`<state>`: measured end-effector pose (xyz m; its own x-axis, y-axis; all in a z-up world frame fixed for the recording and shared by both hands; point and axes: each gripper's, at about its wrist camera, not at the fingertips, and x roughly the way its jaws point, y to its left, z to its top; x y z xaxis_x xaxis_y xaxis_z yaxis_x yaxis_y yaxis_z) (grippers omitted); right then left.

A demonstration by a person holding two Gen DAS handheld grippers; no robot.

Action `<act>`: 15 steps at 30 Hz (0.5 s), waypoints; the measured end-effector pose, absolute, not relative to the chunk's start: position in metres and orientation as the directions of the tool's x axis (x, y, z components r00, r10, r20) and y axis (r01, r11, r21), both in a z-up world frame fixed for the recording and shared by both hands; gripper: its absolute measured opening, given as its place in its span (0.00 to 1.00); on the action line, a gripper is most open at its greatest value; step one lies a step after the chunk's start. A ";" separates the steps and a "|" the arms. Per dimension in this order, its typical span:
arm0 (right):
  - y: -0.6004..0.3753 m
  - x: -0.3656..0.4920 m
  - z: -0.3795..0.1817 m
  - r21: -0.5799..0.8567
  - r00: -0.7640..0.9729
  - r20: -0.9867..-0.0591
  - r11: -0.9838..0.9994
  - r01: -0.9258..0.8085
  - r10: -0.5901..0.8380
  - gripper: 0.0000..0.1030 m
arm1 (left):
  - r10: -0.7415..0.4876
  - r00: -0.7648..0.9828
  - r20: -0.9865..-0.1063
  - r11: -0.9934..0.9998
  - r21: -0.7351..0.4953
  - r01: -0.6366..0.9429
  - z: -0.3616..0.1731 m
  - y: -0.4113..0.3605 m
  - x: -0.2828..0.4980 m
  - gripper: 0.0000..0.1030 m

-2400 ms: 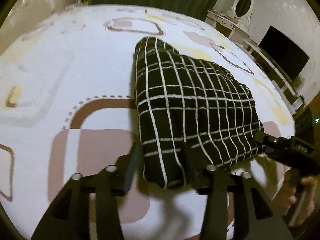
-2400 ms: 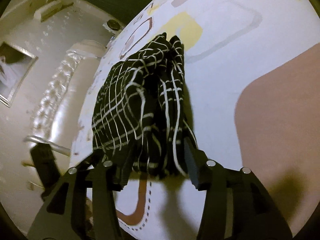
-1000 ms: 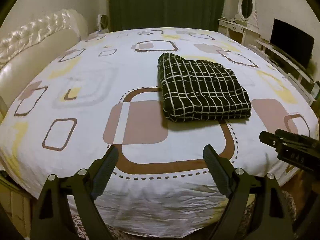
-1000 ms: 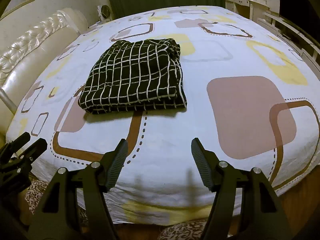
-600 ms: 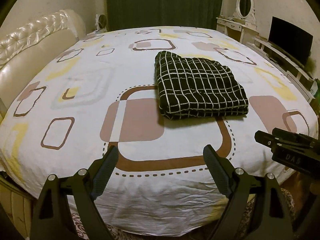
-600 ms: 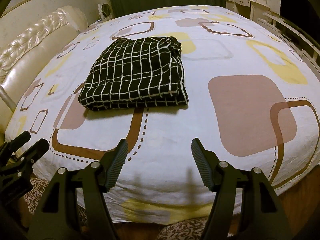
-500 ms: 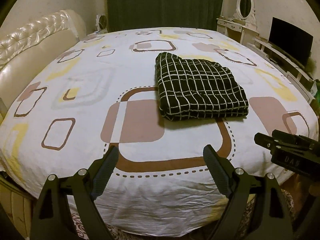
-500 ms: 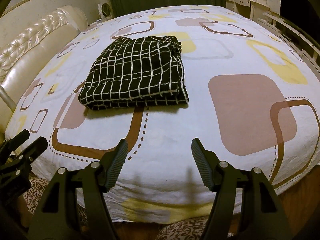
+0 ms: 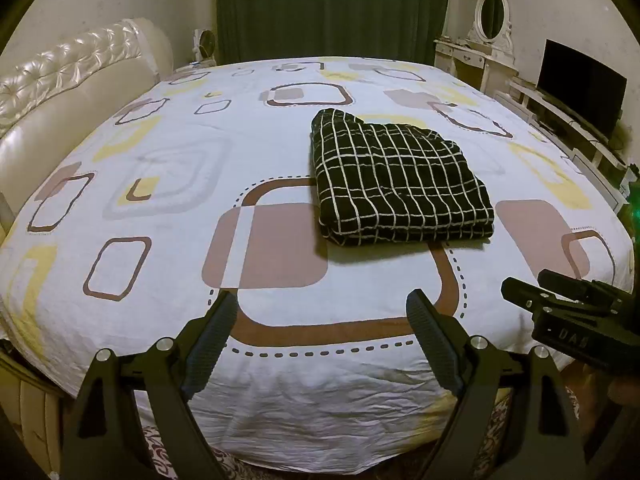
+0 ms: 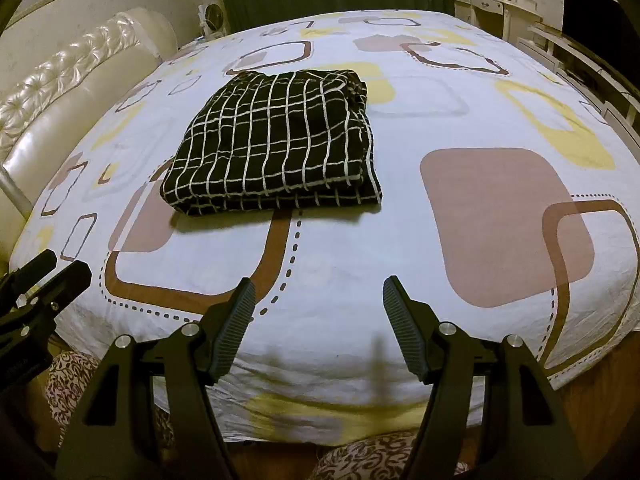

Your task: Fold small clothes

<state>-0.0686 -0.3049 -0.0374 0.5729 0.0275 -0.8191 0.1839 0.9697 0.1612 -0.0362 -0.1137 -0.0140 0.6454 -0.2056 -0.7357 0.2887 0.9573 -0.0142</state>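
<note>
One garment (image 9: 400, 184) lies on the bed (image 9: 160, 208): black cloth with a white grid, folded into a thick rectangular stack. In the left wrist view it sits right of centre, its near edge overlapping the brown outlined square printed on the sheet (image 9: 280, 400). In the right wrist view the same garment (image 10: 276, 144) sits left of centre, its near folded edges showing as stacked layers. The stack rests flat; the far corner is slightly bunched.

Left gripper (image 9: 320, 340): fingers spread wide, nothing between them, held over the near edge of the bed and well apart from the garment. Its tip also shows at the lower left of the right wrist view (image 10: 44, 280).

Right gripper (image 10: 318, 324): fingers apart, nothing between them, also over the near edge of the bed and well clear of the garment. It appears at the right edge of the left wrist view (image 9: 568, 304), beside the left gripper; the gap between its fingers cannot be judged from that angle.

Surroundings: a cream tufted headboard (image 9: 60, 80) stands at the left, a dark curtain (image 9: 332, 8) hangs behind the bed, and a white dresser with an oval mirror (image 9: 490, 16) and a dark screen (image 9: 580, 84) stand at the right. Neither gripper touches the garment or the sheet.
</note>
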 end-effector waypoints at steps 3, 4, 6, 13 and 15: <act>-0.304 -0.069 -0.039 0.160 0.571 -0.821 0.970 0.181 0.028 0.64 | -0.234 0.641 -0.731 0.955 -0.050 0.291 -0.011 -0.110 -0.036 0.84; -0.304 -0.068 -0.039 0.159 0.569 -0.822 0.971 0.181 0.028 0.64 | -0.245 0.639 -0.729 0.955 -0.066 0.290 -0.010 -0.109 -0.036 0.85; -0.305 -0.069 -0.041 0.159 0.568 -0.823 0.970 0.182 0.028 0.64 | -0.254 0.651 -0.715 0.955 -0.079 0.285 -0.007 -0.106 -0.038 0.86; -0.309 -0.069 -0.039 0.189 0.569 -0.821 0.964 0.189 0.050 0.64 | -0.236 0.709 -0.665 0.960 -0.044 0.278 0.017 -0.093 -0.030 0.86; -0.313 -0.067 -0.034 0.208 0.580 -0.812 0.961 0.184 0.065 0.67 | -0.214 0.729 -0.650 0.970 -0.052 0.239 0.024 -0.076 -0.015 0.86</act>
